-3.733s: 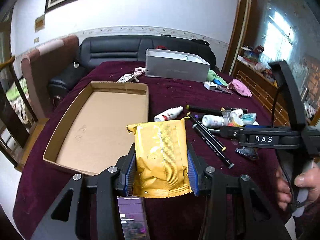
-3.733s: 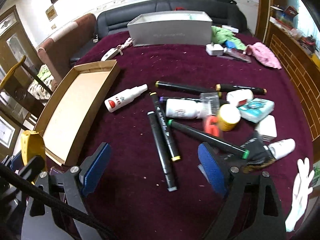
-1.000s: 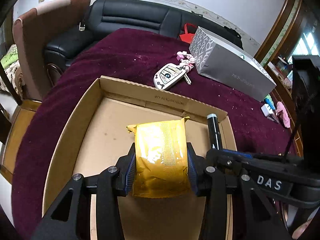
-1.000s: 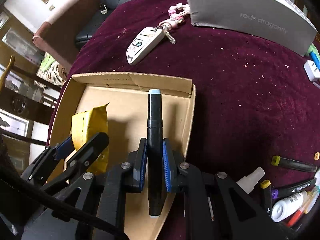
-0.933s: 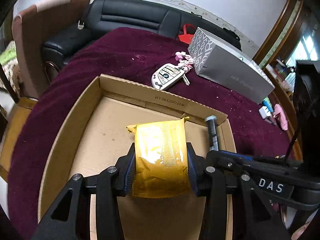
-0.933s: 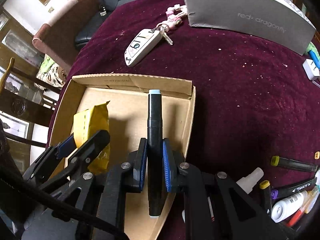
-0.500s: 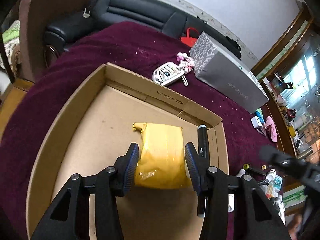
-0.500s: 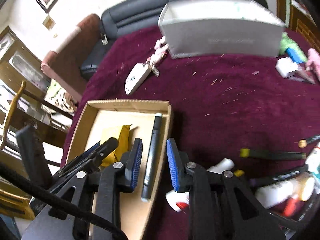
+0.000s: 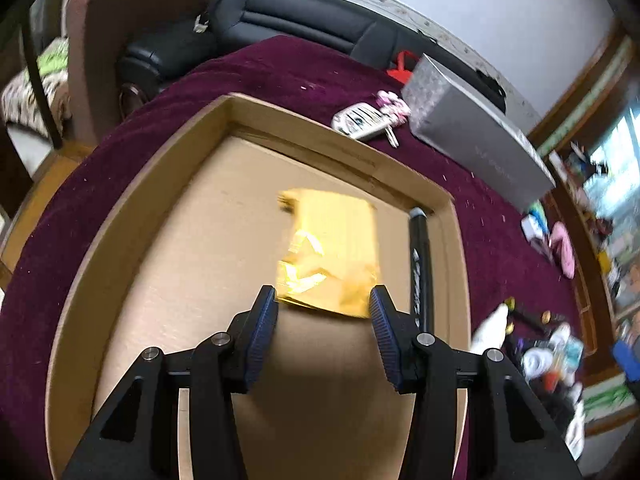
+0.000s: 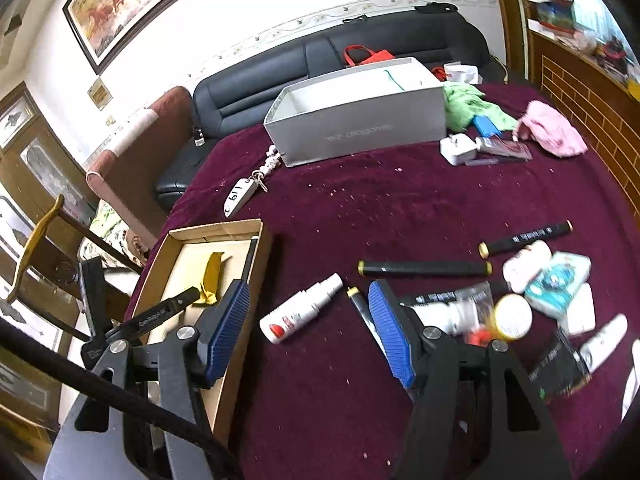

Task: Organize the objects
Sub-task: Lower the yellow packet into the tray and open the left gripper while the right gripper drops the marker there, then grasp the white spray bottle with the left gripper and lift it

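The yellow foil packet [image 9: 328, 248] lies on the floor of the cardboard tray [image 9: 140, 208]. My left gripper [image 9: 323, 300] is open, and only the packet's near edge sits between its fingertips; the pads do not press on it. A black marker [image 9: 420, 264] lies along the tray's right wall. In the right wrist view the tray [image 10: 218, 227] is at the lower left, with the packet [image 10: 210, 280] and marker [image 10: 252, 256] inside. My right gripper [image 10: 307, 286] hangs above the maroon cloth, jaws opening, nothing between them. A white spray bottle [image 10: 300, 314] lies below it.
Black markers [image 10: 424, 268], small white bottles [image 10: 524, 266], a yellow-capped jar [image 10: 514, 318] and a teal pack [image 10: 558, 278] clutter the cloth at right. An open grey box [image 10: 360, 128], a key fob [image 10: 240, 198], a white charger [image 10: 458, 150] and a pink cloth [image 10: 550, 130] lie farther back.
My right gripper let go of the black marker in the tray, rose and swung right over the table with jaws widening. My left gripper laid the packet down and drew back from it.
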The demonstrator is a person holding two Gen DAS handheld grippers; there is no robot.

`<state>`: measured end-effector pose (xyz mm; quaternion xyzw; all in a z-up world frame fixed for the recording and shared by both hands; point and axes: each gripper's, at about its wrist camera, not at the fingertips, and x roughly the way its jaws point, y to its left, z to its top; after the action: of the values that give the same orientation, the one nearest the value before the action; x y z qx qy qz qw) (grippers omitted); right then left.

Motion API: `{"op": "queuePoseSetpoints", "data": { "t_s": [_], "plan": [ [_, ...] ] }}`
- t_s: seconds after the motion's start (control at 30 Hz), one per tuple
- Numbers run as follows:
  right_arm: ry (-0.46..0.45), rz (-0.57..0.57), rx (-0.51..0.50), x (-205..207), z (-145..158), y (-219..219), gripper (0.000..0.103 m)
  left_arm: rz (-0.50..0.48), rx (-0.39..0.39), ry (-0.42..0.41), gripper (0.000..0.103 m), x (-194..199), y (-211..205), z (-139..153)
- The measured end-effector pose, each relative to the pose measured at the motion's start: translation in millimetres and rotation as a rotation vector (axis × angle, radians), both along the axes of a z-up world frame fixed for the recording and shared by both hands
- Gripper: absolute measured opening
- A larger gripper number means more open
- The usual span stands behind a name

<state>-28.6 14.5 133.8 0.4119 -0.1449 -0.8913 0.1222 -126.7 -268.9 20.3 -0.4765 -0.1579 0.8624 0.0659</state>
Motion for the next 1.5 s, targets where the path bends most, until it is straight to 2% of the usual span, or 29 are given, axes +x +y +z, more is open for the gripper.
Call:
{"op": "queuePoseSetpoints", "data": {
  "t_s": [0.13, 0.2, 0.3, 0.43, 0.5, 0.53, 0.6, 0.7, 0.8, 0.97, 1.1, 1.2, 1.27, 1.4, 1.5],
  "plan": [
    [0.031, -0.001, 0.022, 23, 4, 8, 0.062, -0.030, -0.047, 0.027, 0.042, 7, 12, 5],
    [0.061, 0.003, 0.052, 33, 9, 9, 0.062, -0.026, -0.081, 0.063, 0.042, 12, 15, 14],
    [0.118, 0.009, 0.108, 51, 17, 10, 0.062, -0.033, -0.089, 0.097, 0.042, 23, 21, 32],
    [0.174, 0.014, 0.151, 73, 23, 14, 0.078, -0.069, -0.149, 0.170, 0.042, 44, 39, 60],
    [0.175, 0.022, 0.158, 77, 19, 18, 0.078, -0.102, -0.180, 0.209, 0.044, 54, 53, 72],
    [0.166, 0.023, 0.160, 77, 16, 20, 0.078, -0.115, -0.187, 0.218, 0.048, 56, 58, 75],
    [0.137, 0.024, 0.151, 76, 7, 26, 0.078, -0.141, -0.194, 0.223, 0.049, 61, 67, 78],
    [0.088, 0.014, 0.113, 76, -9, 39, 0.078, -0.181, -0.197, 0.207, 0.049, 63, 78, 74],
    [0.052, -0.003, 0.080, 80, -24, 55, 0.078, -0.228, -0.236, 0.204, 0.049, 64, 94, 69],
    [0.011, -0.023, 0.066, 83, -46, 74, 0.078, -0.349, -0.350, 0.210, 0.049, 62, 132, 55],
    [-0.015, -0.023, 0.053, 83, -59, 83, 0.078, -0.459, -0.466, 0.178, 0.049, 48, 166, 33],
    [-0.033, -0.024, 0.047, 80, -65, 89, 0.078, -0.477, -0.548, 0.151, 0.049, 34, 182, 20],
    [-0.041, -0.026, 0.038, 77, -68, 92, 0.078, -0.492, -0.565, 0.131, 0.049, 26, 188, 13],
    [-0.058, -0.027, 0.030, 71, -75, 96, 0.078, -0.519, -0.605, 0.035, 0.049, 12, 200, -3],
    [-0.073, -0.019, 0.020, 66, -79, 95, 0.078, -0.512, -0.614, 0.015, 0.049, 9, 203, -2]
  ]
}}
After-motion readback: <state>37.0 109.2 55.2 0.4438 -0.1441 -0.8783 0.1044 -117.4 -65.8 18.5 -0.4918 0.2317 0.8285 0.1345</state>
